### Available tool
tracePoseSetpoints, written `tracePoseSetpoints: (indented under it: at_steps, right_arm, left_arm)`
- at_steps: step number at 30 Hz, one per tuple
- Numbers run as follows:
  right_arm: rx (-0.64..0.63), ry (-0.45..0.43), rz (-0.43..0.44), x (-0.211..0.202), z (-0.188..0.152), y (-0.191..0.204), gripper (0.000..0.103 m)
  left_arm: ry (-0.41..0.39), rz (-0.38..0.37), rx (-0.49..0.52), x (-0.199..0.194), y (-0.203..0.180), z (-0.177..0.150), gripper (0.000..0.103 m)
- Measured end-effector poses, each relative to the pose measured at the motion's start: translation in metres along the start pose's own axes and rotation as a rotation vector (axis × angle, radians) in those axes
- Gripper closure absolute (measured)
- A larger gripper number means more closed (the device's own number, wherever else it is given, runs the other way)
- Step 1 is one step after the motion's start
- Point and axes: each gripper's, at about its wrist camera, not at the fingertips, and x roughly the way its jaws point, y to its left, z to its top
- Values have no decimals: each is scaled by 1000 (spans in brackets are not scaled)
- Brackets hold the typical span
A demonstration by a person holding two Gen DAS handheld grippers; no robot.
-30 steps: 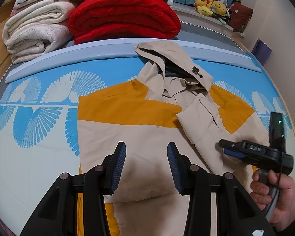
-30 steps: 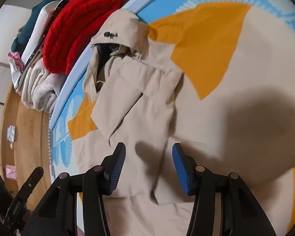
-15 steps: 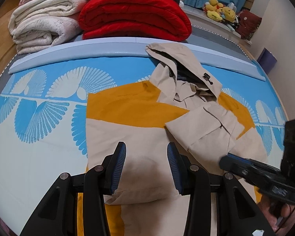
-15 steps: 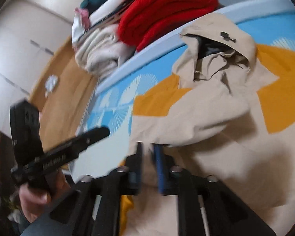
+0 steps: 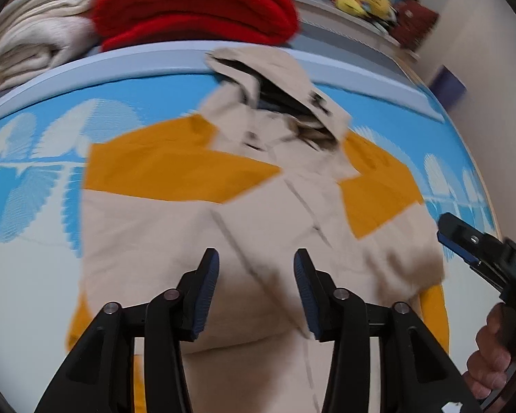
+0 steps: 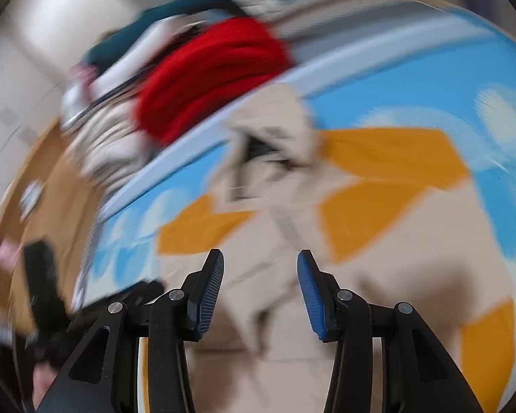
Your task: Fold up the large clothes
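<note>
The left gripper [image 5: 256, 289] hangs part open with nothing between its pads, jaws having just widened; the right gripper [image 6: 260, 292] also stands empty, its jaws just reopened. The jacket [image 5: 258, 227] lies flat below both, long axis running from hood at upper centre down to the bottom edge, sleeves folded in (views are blurred). Both hover near its lower half, on the blue mat [image 5: 44, 144].

The left gripper [image 5: 256, 287] has two black plastic fingers with ribbed blue pads [image 5: 208, 292], and round silver screws sit at its joints. The right gripper [image 6: 260, 290] has the same build: black linkage arms, blue ribbed pads [image 6: 309, 296], silver screws. A hand [image 5: 498, 354] shows at the edge.
</note>
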Motion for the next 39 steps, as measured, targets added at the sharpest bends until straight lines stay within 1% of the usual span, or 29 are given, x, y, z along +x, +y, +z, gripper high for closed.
tracePoseSetpoints:
  at_steps: [1,2,3,4,7,8,9,11,13,15,16,17,18,19,21,23,26,28,30,32,33,35,36,37,38,39]
  right_arm:
    - [54,8,-47,0,0,-16,57]
    - [96,20,-91,1,-2,-28,57]
    - [141,37,-146,2,-4,-43,57]
    - [188,63,-206,5,-8,-60,57]
    - [332,155,-325,13,-21,-107,57]
    - [393,185,-339,15,-26,-120,57]
    - [445,206,-335,17,-30,-131,57]
    - [511,234,-315,23,-34,-144,57]
    - [561,261,-284,30,-37,-153,57]
    - [618,287,-271,37,-42,-158,57]
    - [639,292,-270,41,-45,-159,57]
    - [651,294,-267,42,-49,-161,60]
    - [655,290,-265,44,-50,-162,78]
    - [650,283,-258,46,-50,-162,88]
    - [627,277,-271,50,-49,-161,94]
    - [620,270,-291,50,-49,-161,97]
    - [621,272,-294,53,-48,-159,97]
    - [615,274,-294,55,-48,-156,97]
    - [613,275,-303,58,-48,-152,97]
    - [606,269,-328,58,-47,-150,97]
    - [602,267,-335,58,-47,-149,97]
    - [591,268,-344,58,-45,-144,94]
    - [580,267,-354,57,-44,-139,92]
    - [567,265,-361,56,-43,-134,89]
    - [550,263,-362,54,-42,-128,83]
    - [539,261,-361,53,-42,-123,76]
  left_arm:
    - [5,-4,16,6,-8,-2,52]
    - [14,-8,40,13,-18,-5,50]
    - [24,-11,56,19,-25,-8,45]
    - [36,-14,74,27,-32,-11,41]
    - [80,-4,128,48,-49,-22,39]
    - [91,20,156,54,-54,-27,38]
    - [95,41,173,58,-56,-29,38]
    - [102,95,210,68,-60,-35,38]
    - [110,140,223,76,-58,-36,38]
    - [110,184,216,79,-52,-36,38]
    - [105,197,197,77,-47,-35,37]
    - [91,200,167,72,-40,-32,37]
    - [68,195,125,64,-31,-27,37]
    - [45,190,84,55,-23,-22,36]
    - [-5,191,3,34,-3,-12,35]
    - [-19,158,-66,20,15,-5,35]
    - [1,113,-160,8,38,-3,35]
    - [31,83,-217,3,55,-9,35]
    - [61,67,-247,3,64,-13,35]
    - [73,98,-263,-1,75,-14,41]
    - [78,104,-263,-2,79,-14,40]
    - [96,73,-275,-4,90,-17,40]
    - [107,55,-299,-4,98,-18,41]
    - [112,47,-313,-5,101,-20,46]
    - [122,43,-321,-4,105,-22,52]
    - [130,50,-316,-3,108,-23,68]
